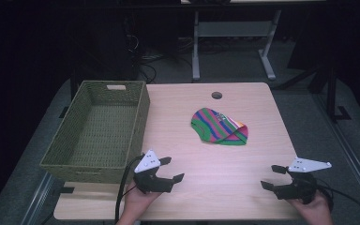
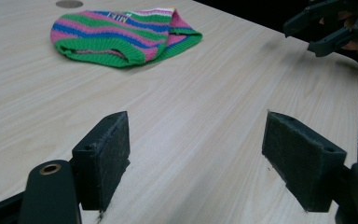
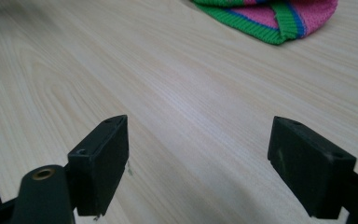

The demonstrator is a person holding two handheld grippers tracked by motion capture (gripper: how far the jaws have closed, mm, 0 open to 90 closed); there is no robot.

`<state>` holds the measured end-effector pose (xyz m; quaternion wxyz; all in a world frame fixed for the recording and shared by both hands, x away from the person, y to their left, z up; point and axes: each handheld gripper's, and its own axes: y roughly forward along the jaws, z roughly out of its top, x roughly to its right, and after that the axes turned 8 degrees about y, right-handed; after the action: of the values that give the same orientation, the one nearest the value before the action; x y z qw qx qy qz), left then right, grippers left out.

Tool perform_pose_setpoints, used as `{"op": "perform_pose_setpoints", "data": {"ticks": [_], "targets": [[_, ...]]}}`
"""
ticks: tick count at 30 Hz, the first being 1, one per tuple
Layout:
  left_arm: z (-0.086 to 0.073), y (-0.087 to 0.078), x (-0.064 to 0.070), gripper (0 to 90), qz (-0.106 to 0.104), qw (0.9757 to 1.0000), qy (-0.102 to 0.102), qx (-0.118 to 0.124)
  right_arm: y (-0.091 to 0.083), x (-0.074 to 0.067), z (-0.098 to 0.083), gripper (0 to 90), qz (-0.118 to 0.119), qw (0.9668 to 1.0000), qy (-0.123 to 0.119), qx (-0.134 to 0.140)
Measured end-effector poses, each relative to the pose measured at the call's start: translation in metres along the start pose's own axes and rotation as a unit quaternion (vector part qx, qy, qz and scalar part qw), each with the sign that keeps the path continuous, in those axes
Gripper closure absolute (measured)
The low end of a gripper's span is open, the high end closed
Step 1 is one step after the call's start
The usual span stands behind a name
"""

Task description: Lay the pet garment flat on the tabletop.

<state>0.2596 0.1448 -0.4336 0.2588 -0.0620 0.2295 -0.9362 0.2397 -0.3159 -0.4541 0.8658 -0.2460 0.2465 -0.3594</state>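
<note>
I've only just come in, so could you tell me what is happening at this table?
A person holds a hand-held gripper in each hand at the near edge of the table. The left hand-held gripper and the right hand-held gripper are both open and holding nothing. A striped knitted hat lies untouched mid-table, and a woven basket sits empty on the left.

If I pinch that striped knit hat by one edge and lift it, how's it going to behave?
The striped knit hat lies flat and folded on the table, so it will probably droop rather than hold shape. Its ribbed knit looks grippy, unlikely to slip. It seems light, and pushing it would likely bunch it up.
</note>
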Motion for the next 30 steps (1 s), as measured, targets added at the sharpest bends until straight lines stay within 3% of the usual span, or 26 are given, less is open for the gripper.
{"op": "perform_pose_setpoints", "data": {"ticks": [4, 11, 17, 24, 26, 30], "targets": [[-0.001, 0.001, 0.0, 22.9, 0.003, 0.9999, 0.002, -0.012, 0.001, 0.001, 0.001, 19.3, 0.006, 1.0, 0.003, -0.002], [-0.002, 0.0, 0.0, 22.9, 0.0, 1.0, -0.001, -0.008, 0.009, -0.003, 0.009, 18.7, 0.016, 0.9996, -0.003, -0.022], [-0.002, 0.0, 0.001, 22.9, -0.002, 1.0, 0.001, -0.009, 0.016, -0.005, 0.033, 18.5, 0.022, 0.9991, -0.012, -0.034], [-0.003, 0.0, -0.002, 22.9, -0.005, 1.0, -0.004, -0.007, 0.032, 0.003, 0.06, 18.5, 0.036, 0.9978, -0.014, -0.055], [-0.003, -0.001, -0.004, 22.9, -0.004, 0.9999, -0.01, -0.005, 0.038, 0.005, 0.069, 18.4, 0.05, 0.9967, -0.007, -0.063], [-0.003, -0.003, -0.005, 22.9, -0.002, 1.0, -0.008, 0.0, 0.047, 0.008, 0.084, 18.6, 0.044, 0.9963, -0.012, -0.073]]}}
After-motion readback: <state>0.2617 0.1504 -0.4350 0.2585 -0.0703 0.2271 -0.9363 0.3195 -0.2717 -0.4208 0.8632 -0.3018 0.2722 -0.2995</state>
